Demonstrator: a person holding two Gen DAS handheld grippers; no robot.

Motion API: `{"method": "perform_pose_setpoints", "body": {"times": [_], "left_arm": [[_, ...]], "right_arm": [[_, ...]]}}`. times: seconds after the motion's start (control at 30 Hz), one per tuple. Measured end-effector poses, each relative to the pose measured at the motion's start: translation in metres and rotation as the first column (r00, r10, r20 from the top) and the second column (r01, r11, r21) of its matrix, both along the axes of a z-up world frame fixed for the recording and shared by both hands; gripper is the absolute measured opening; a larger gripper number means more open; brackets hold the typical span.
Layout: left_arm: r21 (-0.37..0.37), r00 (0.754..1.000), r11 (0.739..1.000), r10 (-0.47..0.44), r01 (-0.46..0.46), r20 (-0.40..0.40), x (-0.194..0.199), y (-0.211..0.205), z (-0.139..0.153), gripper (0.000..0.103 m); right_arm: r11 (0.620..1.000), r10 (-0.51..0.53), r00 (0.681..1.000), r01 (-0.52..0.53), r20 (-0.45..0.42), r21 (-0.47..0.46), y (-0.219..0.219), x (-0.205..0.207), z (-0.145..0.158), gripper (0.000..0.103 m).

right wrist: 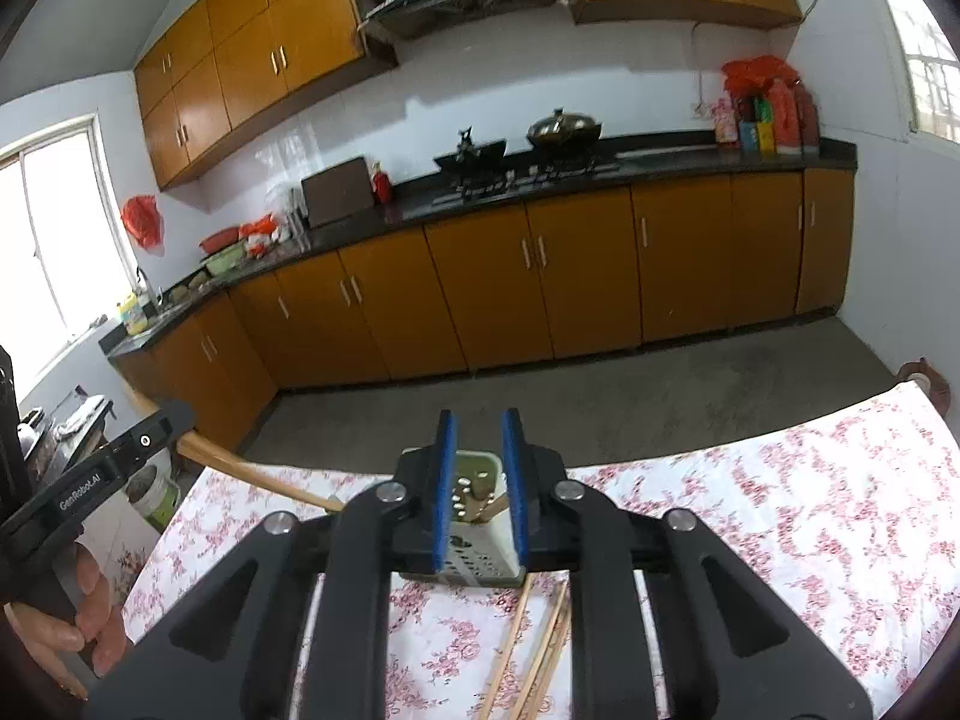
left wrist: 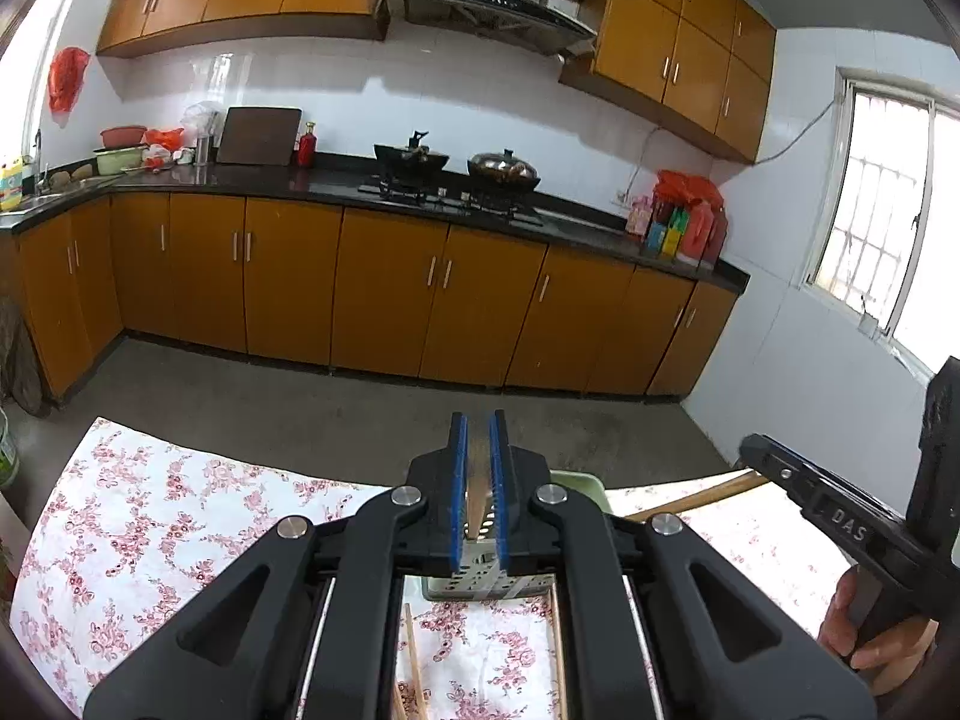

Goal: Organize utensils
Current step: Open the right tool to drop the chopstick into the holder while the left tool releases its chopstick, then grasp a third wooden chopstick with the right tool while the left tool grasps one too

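A pale green perforated utensil holder [left wrist: 480,587] [right wrist: 480,561] stands on the floral tablecloth [left wrist: 180,510] [right wrist: 780,510] just ahead of both grippers. My left gripper [left wrist: 478,420] [right wrist: 162,427] is shut on a wooden chopstick [left wrist: 476,501] [right wrist: 252,471] that slants down toward the holder. My right gripper [right wrist: 478,420] [left wrist: 751,453] stands open over the holder, its pads apart. A second chopstick [right wrist: 487,509] [left wrist: 690,497] leans in the holder's mouth between those pads without touching them. Several loose chopsticks [right wrist: 531,651] [left wrist: 414,660] lie on the cloth below the grippers.
The table's far edge drops to a grey concrete floor [left wrist: 336,408]. Beyond it run orange cabinets and a dark counter [left wrist: 336,186] with two woks on a stove. A bucket [right wrist: 153,495] stands on the floor left of the table. A hand [left wrist: 864,630] [right wrist: 72,618] holds each gripper.
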State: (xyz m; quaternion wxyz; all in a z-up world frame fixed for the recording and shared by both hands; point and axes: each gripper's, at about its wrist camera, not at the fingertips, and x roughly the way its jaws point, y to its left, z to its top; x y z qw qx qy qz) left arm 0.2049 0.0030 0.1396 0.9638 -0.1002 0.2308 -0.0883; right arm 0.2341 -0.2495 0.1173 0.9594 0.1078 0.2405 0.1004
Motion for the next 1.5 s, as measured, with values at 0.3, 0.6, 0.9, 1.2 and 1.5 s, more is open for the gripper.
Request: {"method": "perform_pose_setpoints", "body": {"times": [0.3,0.6,0.9,1.2,1.5], "left_arm": [[-0.014,0.998,1.000,0.023,-0.023,0.055,-0.033,0.016,0.013,0.009],[0.072,0.994,0.992,0.106,-0.103,-0.029,-0.066,0.046,-0.045,0.009],[0.132,0.958,0.981,0.168,-0.140,-0.233,-0.071,0.067,-0.137,0.009],[0.087,0.936,0.989,0.143,-0.121,-0.321,-0.081,0.068,-0.173,0.009],[0.025,0.929,1.000,0.019,-0.010,-0.369,-0.075,0.043,-0.186,0.009]], "right_arm": [[0.996,-0.088,0.995,0.089,0.037,-0.009,-0.032,-0.055,-0.007,0.022],[0.990,-0.140,0.963,0.140,-0.231,-0.016,-0.053,-0.070,-0.122,0.023],[1.000,-0.005,0.910,0.008,-0.415,0.005,0.005,-0.056,-0.206,0.021],[0.992,-0.030,0.904,-0.025,-0.427,-0.123,0.028,-0.047,-0.219,0.010],[0.973,-0.203,0.889,0.139,-0.410,-0.183,-0.021,-0.045,-0.220,0.008]]}}
